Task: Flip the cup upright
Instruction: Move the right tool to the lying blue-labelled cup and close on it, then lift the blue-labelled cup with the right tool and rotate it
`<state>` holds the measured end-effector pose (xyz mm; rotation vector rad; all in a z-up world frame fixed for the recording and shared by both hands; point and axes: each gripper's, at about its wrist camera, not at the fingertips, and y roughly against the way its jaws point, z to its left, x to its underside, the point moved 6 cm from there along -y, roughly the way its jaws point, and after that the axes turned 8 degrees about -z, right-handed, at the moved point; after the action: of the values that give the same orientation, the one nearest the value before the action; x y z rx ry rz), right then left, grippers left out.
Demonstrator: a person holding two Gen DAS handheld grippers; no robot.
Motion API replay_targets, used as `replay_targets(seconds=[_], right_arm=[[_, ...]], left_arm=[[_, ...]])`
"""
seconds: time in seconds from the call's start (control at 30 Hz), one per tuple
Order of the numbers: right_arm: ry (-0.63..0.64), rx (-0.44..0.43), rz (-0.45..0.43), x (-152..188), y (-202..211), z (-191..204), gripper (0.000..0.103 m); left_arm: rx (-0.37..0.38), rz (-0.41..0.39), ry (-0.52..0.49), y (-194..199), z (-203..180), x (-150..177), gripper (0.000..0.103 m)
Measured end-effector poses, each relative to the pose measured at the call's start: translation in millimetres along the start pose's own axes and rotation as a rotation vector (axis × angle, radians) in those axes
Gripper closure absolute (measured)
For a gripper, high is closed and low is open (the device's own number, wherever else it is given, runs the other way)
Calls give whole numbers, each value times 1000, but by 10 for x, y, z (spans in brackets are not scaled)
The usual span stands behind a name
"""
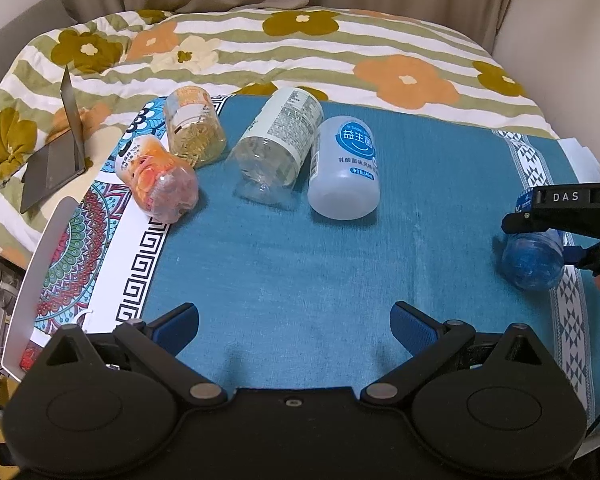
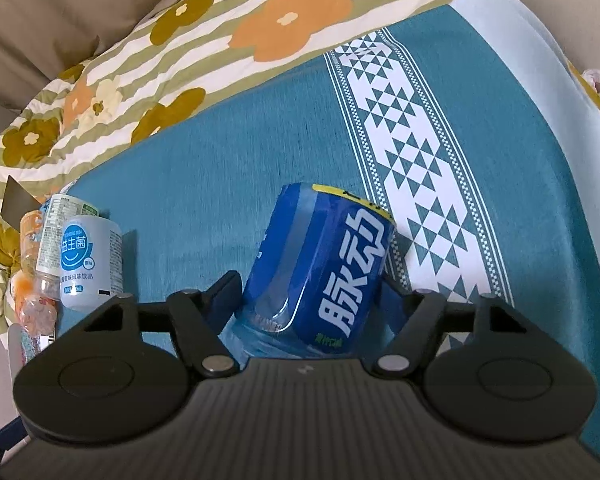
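Observation:
A blue cup (image 2: 324, 268) cut from a drink bottle, with white characters on its label, lies on its side on the teal cloth (image 2: 220, 168). My right gripper (image 2: 308, 292) is shut on the blue cup, one finger on each side of its body. In the left wrist view the blue cup (image 1: 534, 256) and the right gripper (image 1: 540, 224) are at the far right. My left gripper (image 1: 294, 326) is open and empty, low over the near part of the cloth.
Several other bottle cups lie on their sides at the back left: a pale blue one (image 1: 344, 168), a clear one (image 1: 276, 148), a yellowish one (image 1: 194, 126) and an orange one (image 1: 158, 178). A laptop (image 1: 58, 152) sits on the flowered bedding (image 1: 380, 56).

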<state>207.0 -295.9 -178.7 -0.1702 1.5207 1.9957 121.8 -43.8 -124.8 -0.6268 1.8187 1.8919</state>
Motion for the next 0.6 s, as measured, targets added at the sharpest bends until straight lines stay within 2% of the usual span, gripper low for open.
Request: replay_targets(seconds=[0.1,0.13,0.4,0.6], right_arm=[[7,-4,-1,2,16,12,18],[10,-8,-4,3,30,22,25],[36,-23,-29,38,258,170,26],[70,-50,-54,137,555,427,26]], left_arm=[[2,-2,0,11,10,-2,0],[2,-4,-1,18,10,0,0],[13,-29,-11,160,106,-28,0],[31,-52,-17,302,259,-18,0]])
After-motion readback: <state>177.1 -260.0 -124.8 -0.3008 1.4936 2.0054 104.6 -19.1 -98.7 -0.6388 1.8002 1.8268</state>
